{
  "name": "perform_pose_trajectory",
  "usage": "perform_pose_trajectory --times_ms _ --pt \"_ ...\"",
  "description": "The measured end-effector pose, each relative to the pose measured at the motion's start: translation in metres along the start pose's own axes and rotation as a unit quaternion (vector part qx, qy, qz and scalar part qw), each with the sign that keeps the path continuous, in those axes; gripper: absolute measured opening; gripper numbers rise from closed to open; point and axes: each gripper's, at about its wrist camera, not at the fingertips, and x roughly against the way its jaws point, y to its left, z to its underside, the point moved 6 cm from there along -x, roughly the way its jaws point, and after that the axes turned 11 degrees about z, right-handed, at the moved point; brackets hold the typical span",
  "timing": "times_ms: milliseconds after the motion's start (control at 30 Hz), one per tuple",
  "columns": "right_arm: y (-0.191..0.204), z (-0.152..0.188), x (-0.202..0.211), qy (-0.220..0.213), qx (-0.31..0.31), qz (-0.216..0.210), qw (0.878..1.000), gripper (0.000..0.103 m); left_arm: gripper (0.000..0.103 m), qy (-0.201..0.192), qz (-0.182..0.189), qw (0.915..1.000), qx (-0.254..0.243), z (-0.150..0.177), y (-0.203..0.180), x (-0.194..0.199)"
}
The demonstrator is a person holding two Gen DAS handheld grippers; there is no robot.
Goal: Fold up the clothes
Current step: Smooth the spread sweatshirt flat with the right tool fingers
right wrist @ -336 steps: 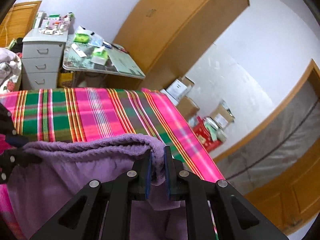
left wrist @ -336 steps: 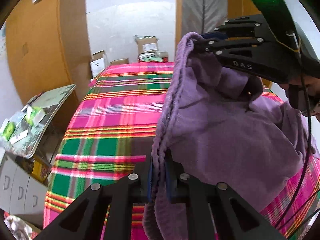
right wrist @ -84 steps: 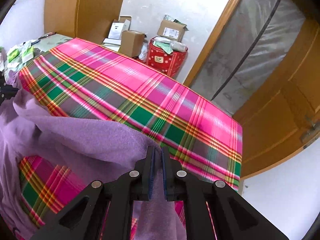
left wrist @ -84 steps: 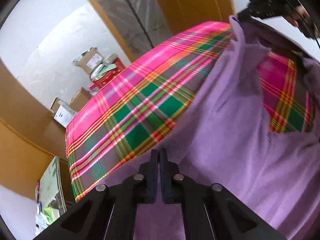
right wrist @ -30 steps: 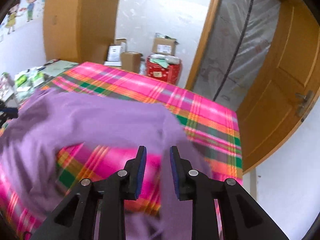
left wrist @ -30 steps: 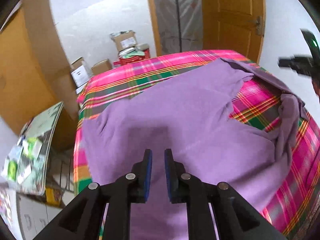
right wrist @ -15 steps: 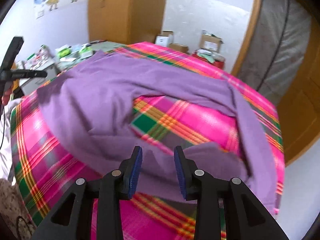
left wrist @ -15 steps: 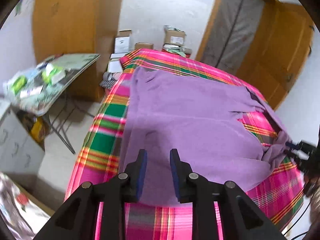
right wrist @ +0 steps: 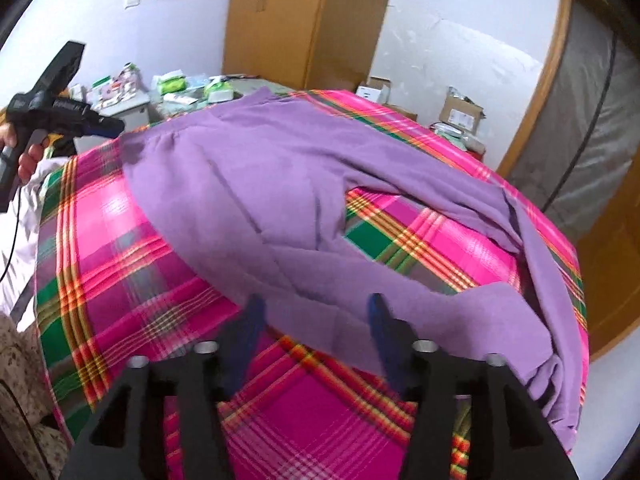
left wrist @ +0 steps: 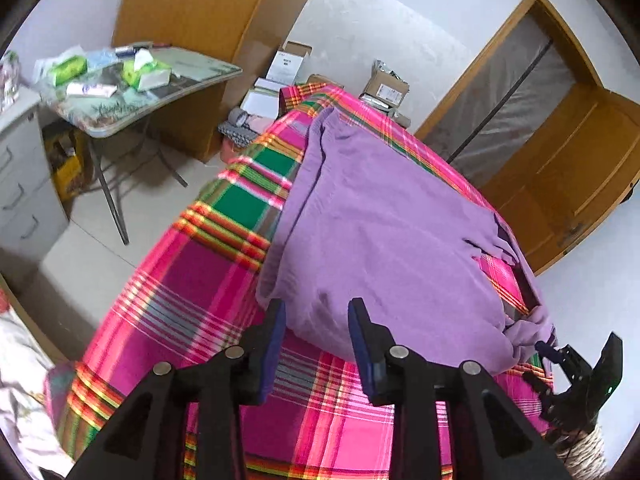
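A purple garment (left wrist: pixel 380 224) lies spread on the pink and green plaid table cover (left wrist: pixel 192 280). Its body is flat, with a sleeve bunched at the right edge (right wrist: pixel 536 320) around a patch of bare cover. My left gripper (left wrist: pixel 316 320) is open and empty, just above the garment's near hem. My right gripper (right wrist: pixel 316 320) is open and empty, over the garment's near edge. The right gripper also shows at the lower right of the left wrist view (left wrist: pixel 576 376), and the left gripper at the left of the right wrist view (right wrist: pixel 60 116).
A folding table with packets (left wrist: pixel 132 88) and a grey drawer unit (left wrist: pixel 20 184) stand left of the covered table. Cardboard boxes (left wrist: pixel 384 88) sit on the floor behind. A wooden wardrobe (left wrist: pixel 192 12) and a door (left wrist: pixel 568 176) line the walls.
Both grippers have let go of the purple garment and opened wider. They have pulled back to the near side of the table. The garment now lies spread on the cover.
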Motion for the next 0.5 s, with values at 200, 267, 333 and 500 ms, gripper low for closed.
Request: perform_pose_trajectory --times_ms 200,267,333,500 --pt "0.017 0.006 -0.009 0.008 0.045 0.020 0.999 0.065 0.036 0.010 0.009 0.9997 0.022 0.002 0.000 -0.015" --pt "0.019 0.006 -0.015 0.012 0.056 0.029 0.998 0.065 0.036 0.005 0.018 0.9993 0.032 -0.001 0.001 -0.017" --pt "0.019 0.006 -0.019 0.011 0.064 0.041 0.997 0.065 0.036 0.003 0.025 0.9989 0.039 -0.004 0.001 -0.019" --pt "0.019 0.006 -0.026 0.006 0.083 0.067 0.994 0.065 0.036 0.002 0.026 0.9985 0.048 -0.007 0.001 -0.028"
